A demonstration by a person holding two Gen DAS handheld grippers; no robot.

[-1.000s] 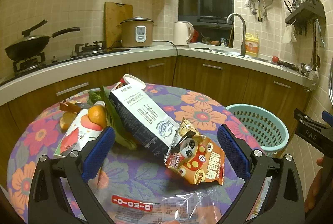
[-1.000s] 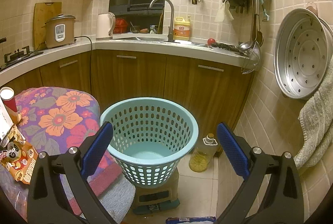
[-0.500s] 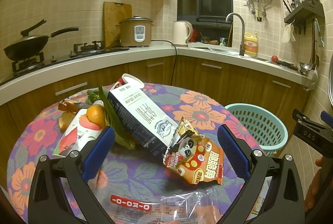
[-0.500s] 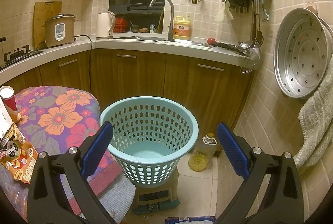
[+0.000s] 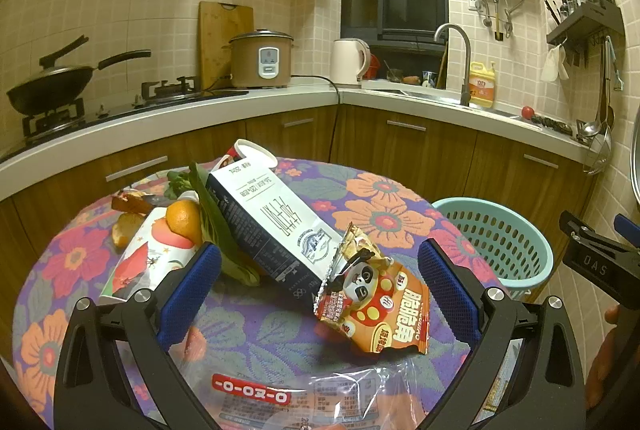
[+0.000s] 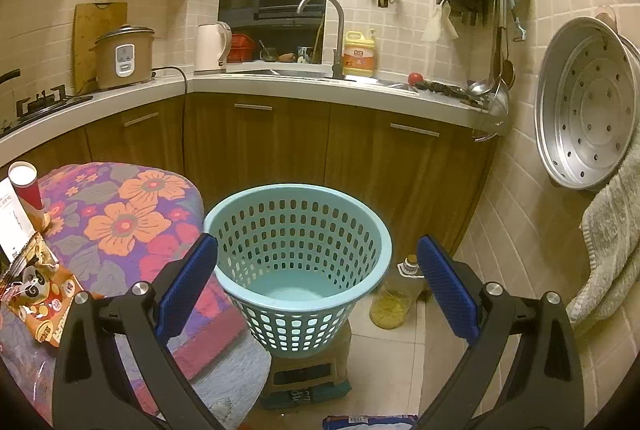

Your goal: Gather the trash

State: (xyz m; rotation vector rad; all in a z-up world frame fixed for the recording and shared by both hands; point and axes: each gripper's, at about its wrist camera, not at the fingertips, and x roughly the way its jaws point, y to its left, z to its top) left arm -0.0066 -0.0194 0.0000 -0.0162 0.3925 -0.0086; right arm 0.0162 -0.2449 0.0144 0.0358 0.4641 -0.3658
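Note:
My left gripper (image 5: 320, 282) is open and empty above the floral table (image 5: 376, 198). Between and beyond its fingers lie an orange panda snack bag (image 5: 380, 302), a dark and white milk carton (image 5: 272, 226), a red and white carton (image 5: 148, 262), an orange (image 5: 182, 220), green leaves (image 5: 216, 230) and a red paper cup (image 5: 248, 152). A clear plastic wrapper (image 5: 304, 394) lies nearest. My right gripper (image 6: 316, 286) is open and empty over the light blue basket (image 6: 298, 254), whose visible inside holds nothing. The basket also shows in the left wrist view (image 5: 500, 242).
The basket stands on a small stool (image 6: 308, 374) on the tiled floor beside the table. An oil bottle (image 6: 394, 300) stands on the floor by the wooden cabinets (image 6: 360, 158). Fruit peel (image 5: 124, 214) lies at the table's far left. A towel (image 6: 608, 242) hangs right.
The left gripper has edged slightly; the trash sits a touch lower and left in its view. The right gripper has hardly moved. Both stay open.

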